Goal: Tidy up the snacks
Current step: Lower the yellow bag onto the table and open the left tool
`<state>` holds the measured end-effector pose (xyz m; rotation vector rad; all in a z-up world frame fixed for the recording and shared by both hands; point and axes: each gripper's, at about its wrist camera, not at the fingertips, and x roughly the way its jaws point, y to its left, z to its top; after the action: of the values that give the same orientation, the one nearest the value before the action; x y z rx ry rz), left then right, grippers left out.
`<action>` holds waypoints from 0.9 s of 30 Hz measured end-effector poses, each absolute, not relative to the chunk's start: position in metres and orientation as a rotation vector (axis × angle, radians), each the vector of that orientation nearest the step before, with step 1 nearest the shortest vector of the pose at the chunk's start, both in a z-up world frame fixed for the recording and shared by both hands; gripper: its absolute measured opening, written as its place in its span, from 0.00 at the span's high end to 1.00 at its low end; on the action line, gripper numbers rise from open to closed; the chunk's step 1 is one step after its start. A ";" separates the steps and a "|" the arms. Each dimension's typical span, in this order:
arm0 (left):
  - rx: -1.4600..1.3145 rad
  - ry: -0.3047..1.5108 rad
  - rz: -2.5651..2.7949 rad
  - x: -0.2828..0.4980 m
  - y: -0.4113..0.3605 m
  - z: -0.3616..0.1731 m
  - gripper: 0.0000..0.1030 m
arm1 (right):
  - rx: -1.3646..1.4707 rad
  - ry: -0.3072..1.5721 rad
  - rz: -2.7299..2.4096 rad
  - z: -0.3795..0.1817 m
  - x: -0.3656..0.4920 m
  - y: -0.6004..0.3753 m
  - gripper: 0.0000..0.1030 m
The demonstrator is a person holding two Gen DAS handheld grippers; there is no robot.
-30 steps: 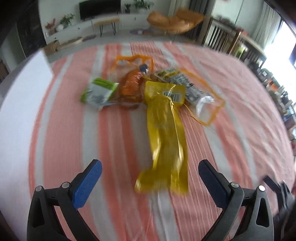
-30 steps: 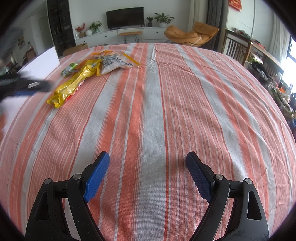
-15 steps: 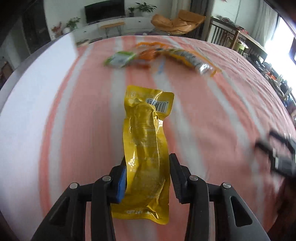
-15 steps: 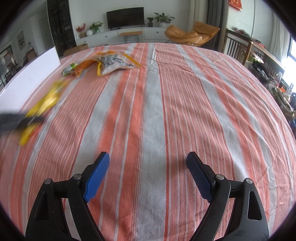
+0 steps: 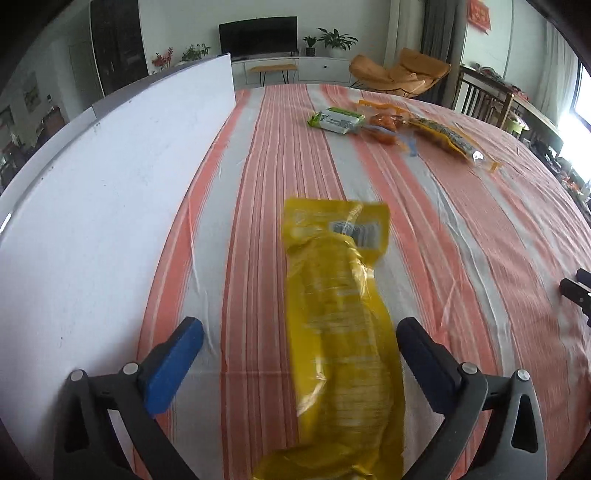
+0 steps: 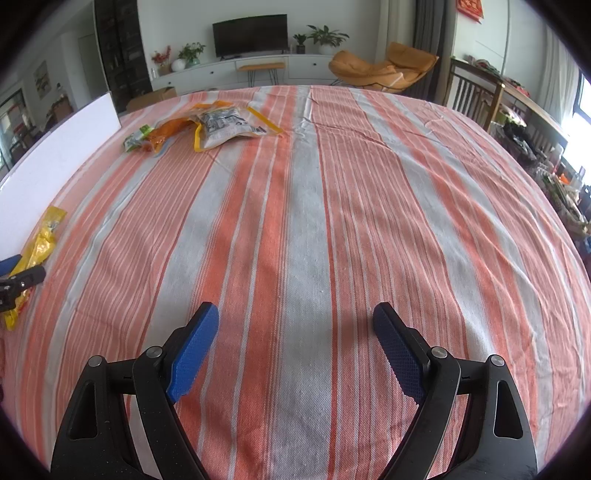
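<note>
Left tongs (image 5: 299, 345) are opening right now, jaws spread wide, and the yellow pack (image 5: 338, 321) lies flat between them with neither pad pressing on it, so it looks let go, nearer the right pad than the left. Right tongs (image 6: 295, 345) hang wide over bare cloth with nothing between the pads, well off to the side of the pack; from there you can just catch the pack's far end at the left edge of the view. Judging by that, the step in hand is dropping this pack in its own spot, close beside the white board (image 5: 103, 206) that runs along the left of the left tongs. Ahead of both tongs, well away, the rest of the snacks sit in a loose heap: a green pack (image 5: 338, 120), an orange pack (image 5: 386, 123) touching it, and a clear bag (image 5: 448, 138) with yellow edges on the right end. My guess for the next move: back the left tongs off without snagging the pack's crinkly film, then go up to the heap and pick one, probably the green pack since it's nearest that side and not under anything. It's all on a cloth (image 6: 306, 206) with orange and grey stripes, a bit creased. Past it is a living room: TV (image 6: 250, 35) on a low white unit, plants, an orange chair (image 6: 380, 68), window glare on the right.
</note>
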<state>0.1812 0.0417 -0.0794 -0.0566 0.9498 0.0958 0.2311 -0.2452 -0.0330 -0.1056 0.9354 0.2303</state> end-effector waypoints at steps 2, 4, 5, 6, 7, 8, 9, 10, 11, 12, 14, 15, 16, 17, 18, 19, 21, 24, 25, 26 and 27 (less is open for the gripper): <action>-0.057 0.949 0.096 0.181 0.043 -0.079 0.00 | -0.105 0.936 0.231 -0.033 0.231 -0.245 0.14; -0.058 0.949 0.095 0.180 0.044 -0.079 0.00 | -0.107 0.935 0.230 -0.033 0.231 -0.245 0.14; -0.058 0.949 0.095 0.180 0.044 -0.079 0.00 | -0.107 0.935 0.230 -0.033 0.231 -0.245 0.14; -0.058 0.949 0.095 0.180 0.044 -0.079 0.00 | -0.108 0.936 0.229 -0.033 0.230 -0.245 0.14; -0.058 0.949 0.095 0.180 0.044 -0.079 0.00 | -0.108 0.935 0.229 -0.033 0.230 -0.245 0.14; -0.058 0.949 0.095 0.180 0.044 -0.078 0.00 | -0.107 0.935 0.230 -0.033 0.230 -0.245 0.14; -0.059 0.949 0.095 0.180 0.044 -0.079 0.00 | -0.107 0.935 0.230 -0.033 0.230 -0.245 0.14; -0.058 0.949 0.095 0.180 0.044 -0.078 0.00 | -0.107 0.935 0.230 -0.033 0.230 -0.245 0.14; -0.058 0.949 0.095 0.180 0.044 -0.078 0.00 | -0.107 0.935 0.230 -0.033 0.230 -0.245 0.14; -0.058 0.949 0.095 0.181 0.044 -0.078 0.00 | -0.107 0.935 0.230 -0.033 0.230 -0.245 0.14; -0.058 0.949 0.095 0.181 0.044 -0.078 0.00 | -0.108 0.934 0.230 -0.033 0.230 -0.245 0.14; -0.058 0.949 0.095 0.181 0.044 -0.078 0.00 | -0.108 0.934 0.230 -0.033 0.230 -0.245 0.14; -0.058 0.949 0.095 0.181 0.044 -0.078 0.00 | -0.108 0.935 0.230 -0.033 0.230 -0.245 0.14; -0.058 0.949 0.095 0.181 0.044 -0.078 0.00 | -0.108 0.935 0.231 -0.033 0.230 -0.245 0.14; -0.058 0.949 0.095 0.181 0.044 -0.078 0.00 | -0.108 0.935 0.230 -0.033 0.230 -0.245 0.14; -0.059 0.949 0.095 0.181 0.044 -0.078 0.00 | -0.108 0.934 0.230 -0.033 0.230 -0.245 0.14; -0.059 0.949 0.095 0.181 0.044 -0.079 0.00 | -0.108 0.934 0.229 -0.033 0.230 -0.245 0.14; -0.059 0.949 0.095 0.181 0.044 -0.078 0.00 | -0.108 0.934 0.229 -0.033 0.230 -0.245 0.14; -0.059 0.949 0.095 0.181 0.044 -0.078 0.00 | -0.109 0.934 0.229 -0.033 0.230 -0.245 0.14; -0.059 0.949 0.095 0.181 0.044 -0.078 0.00 | -0.109 0.934 0.229 -0.033 0.230 -0.245 0.14; -0.059 0.949 0.095 0.181 0.044 -0.078 0.00 | -0.109 0.934 0.229 -0.033 0.230 -0.245 0.14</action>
<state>0.1806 0.0439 -0.0785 -0.0590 0.9490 0.0953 0.2304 -0.2453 -0.0328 -0.1088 0.9343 0.2293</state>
